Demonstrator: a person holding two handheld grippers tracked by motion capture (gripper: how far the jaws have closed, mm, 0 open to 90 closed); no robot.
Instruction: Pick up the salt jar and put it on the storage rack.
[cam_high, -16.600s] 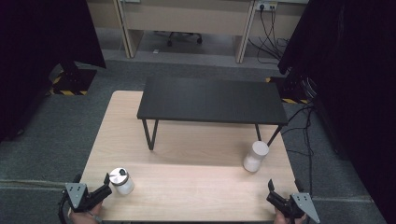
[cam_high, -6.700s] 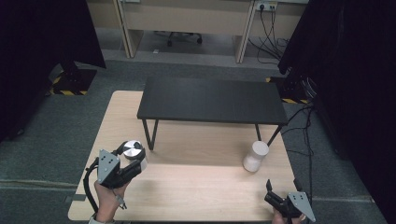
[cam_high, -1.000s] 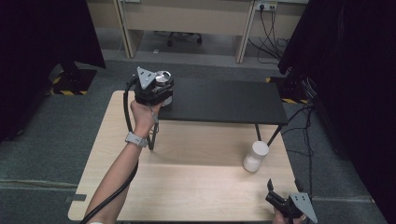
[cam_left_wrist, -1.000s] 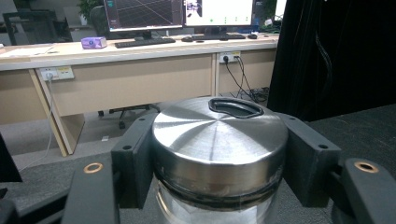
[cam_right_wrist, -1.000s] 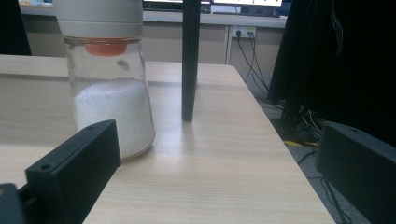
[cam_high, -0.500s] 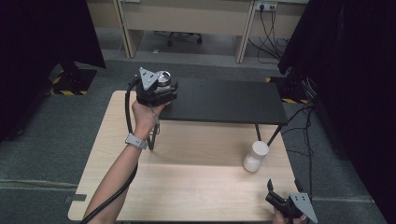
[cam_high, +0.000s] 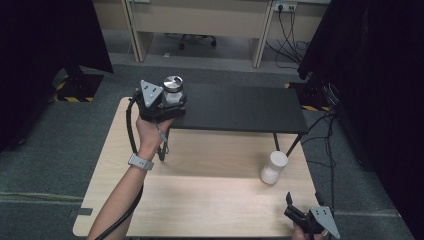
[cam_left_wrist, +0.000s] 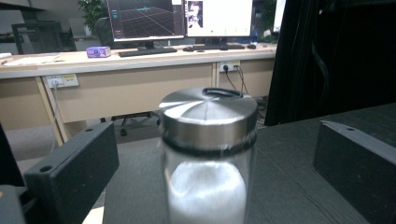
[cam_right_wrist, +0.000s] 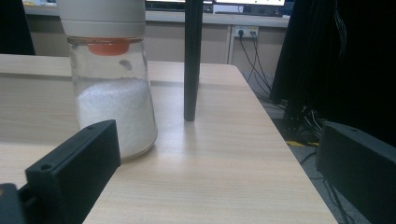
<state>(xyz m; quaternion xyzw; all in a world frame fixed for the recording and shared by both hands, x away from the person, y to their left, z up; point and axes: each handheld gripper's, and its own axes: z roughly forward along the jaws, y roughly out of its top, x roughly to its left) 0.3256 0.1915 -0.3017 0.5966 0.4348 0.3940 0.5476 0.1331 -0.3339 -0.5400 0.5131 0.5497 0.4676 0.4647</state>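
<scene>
Steel-lidded glass jar (cam_left_wrist: 208, 154) of white powder between spread left gripper (cam_high: 167, 100) jaws, ten o'clock on black shelf (cam_high: 240, 107). White-capped jar (cam_right_wrist: 112, 79), half full of white granules, four o'clock; right gripper (cam_high: 300, 216) jaws apart, empty.

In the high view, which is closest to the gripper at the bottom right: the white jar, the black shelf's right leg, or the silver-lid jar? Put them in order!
From the right gripper:
1. White jar, on the wooden table just ahead of it.
2. Shelf's right leg, slightly beyond the jar.
3. Silver-lid jar, far across at the shelf's left end, between the left gripper's jaws.
</scene>
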